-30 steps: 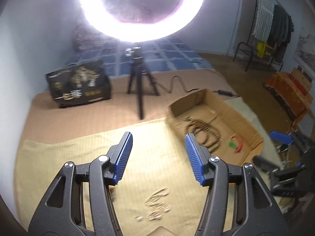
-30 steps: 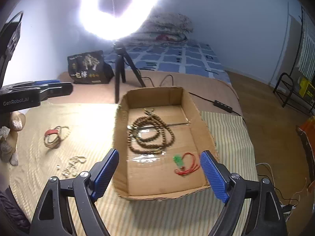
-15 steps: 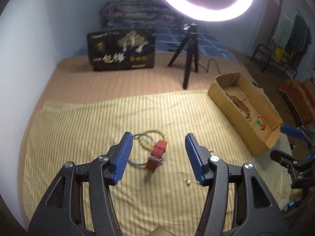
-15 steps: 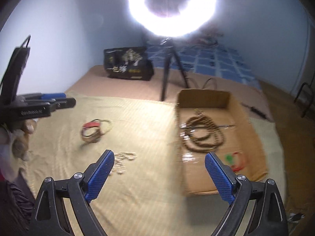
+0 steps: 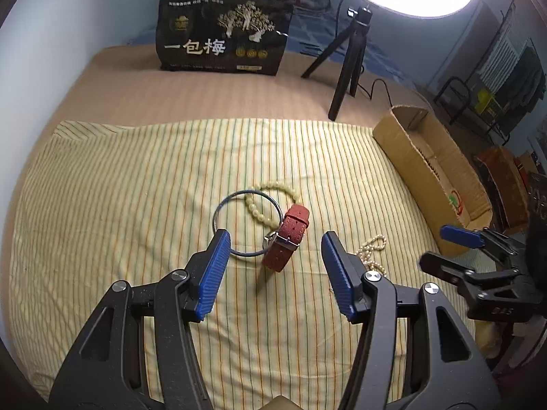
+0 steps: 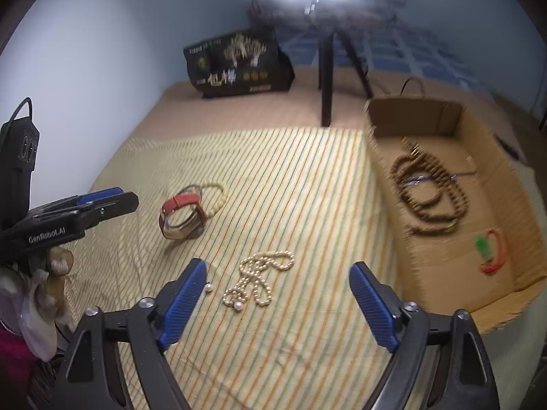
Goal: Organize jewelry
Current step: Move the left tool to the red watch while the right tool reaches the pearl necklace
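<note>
A red-strap watch [image 5: 286, 239] stands on the striped cloth [image 5: 136, 184], beside a thin dark bangle [image 5: 247, 222] and a pale bead bracelet [image 5: 270, 201]. My left gripper [image 5: 271, 259] is open and empty just short of the watch. A pearl necklace [image 6: 258, 278] lies in a heap on the cloth. My right gripper [image 6: 277, 290] is open and empty just above and in front of it. The cardboard box [image 6: 454, 116] holds a brown bead necklace [image 6: 429, 193] and a red-and-green bracelet [image 6: 490, 249]. The watch also shows in the right wrist view [image 6: 181, 215].
A ring light on a black tripod [image 5: 345, 65] stands behind the cloth. A black printed bag [image 5: 222, 34] leans at the back. A loose pearl [image 6: 209, 286] lies by the right gripper's left finger. The box [image 5: 430, 167] sits at the cloth's right edge.
Both grippers swung left and down from the box toward the cloth. The left one came up to the watch pile; the right one came over the pearl necklace.
</note>
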`<state>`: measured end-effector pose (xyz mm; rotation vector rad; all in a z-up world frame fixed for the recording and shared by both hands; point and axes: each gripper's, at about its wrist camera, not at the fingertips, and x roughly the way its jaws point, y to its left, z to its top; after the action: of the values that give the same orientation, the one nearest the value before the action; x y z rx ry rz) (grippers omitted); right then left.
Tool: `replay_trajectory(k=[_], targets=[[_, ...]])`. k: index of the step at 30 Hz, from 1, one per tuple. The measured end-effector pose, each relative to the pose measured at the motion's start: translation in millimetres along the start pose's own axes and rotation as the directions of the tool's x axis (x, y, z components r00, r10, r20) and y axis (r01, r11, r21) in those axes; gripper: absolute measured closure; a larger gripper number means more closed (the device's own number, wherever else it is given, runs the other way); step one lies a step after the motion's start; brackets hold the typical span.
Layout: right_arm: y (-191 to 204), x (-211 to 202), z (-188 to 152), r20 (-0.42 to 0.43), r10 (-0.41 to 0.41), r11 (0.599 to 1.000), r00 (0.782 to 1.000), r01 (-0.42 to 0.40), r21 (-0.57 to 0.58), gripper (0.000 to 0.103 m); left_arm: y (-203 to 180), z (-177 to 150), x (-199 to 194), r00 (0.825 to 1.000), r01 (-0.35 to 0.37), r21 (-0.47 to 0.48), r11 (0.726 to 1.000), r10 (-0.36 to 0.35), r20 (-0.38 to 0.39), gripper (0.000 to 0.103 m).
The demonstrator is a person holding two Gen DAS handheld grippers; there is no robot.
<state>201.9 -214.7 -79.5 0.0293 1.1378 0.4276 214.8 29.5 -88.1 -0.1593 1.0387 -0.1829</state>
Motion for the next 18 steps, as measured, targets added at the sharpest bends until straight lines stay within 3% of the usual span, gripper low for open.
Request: replay_trajectory(k=[18], targets=[[-7.0,58.1,0.5,-0.150,0.017,0.995,0.988,-0.002,0.099,0.042,-11.4,-1.0,33.0,0.997,-0.050,0.064,0.997,0.053,-0.048,0.046]])
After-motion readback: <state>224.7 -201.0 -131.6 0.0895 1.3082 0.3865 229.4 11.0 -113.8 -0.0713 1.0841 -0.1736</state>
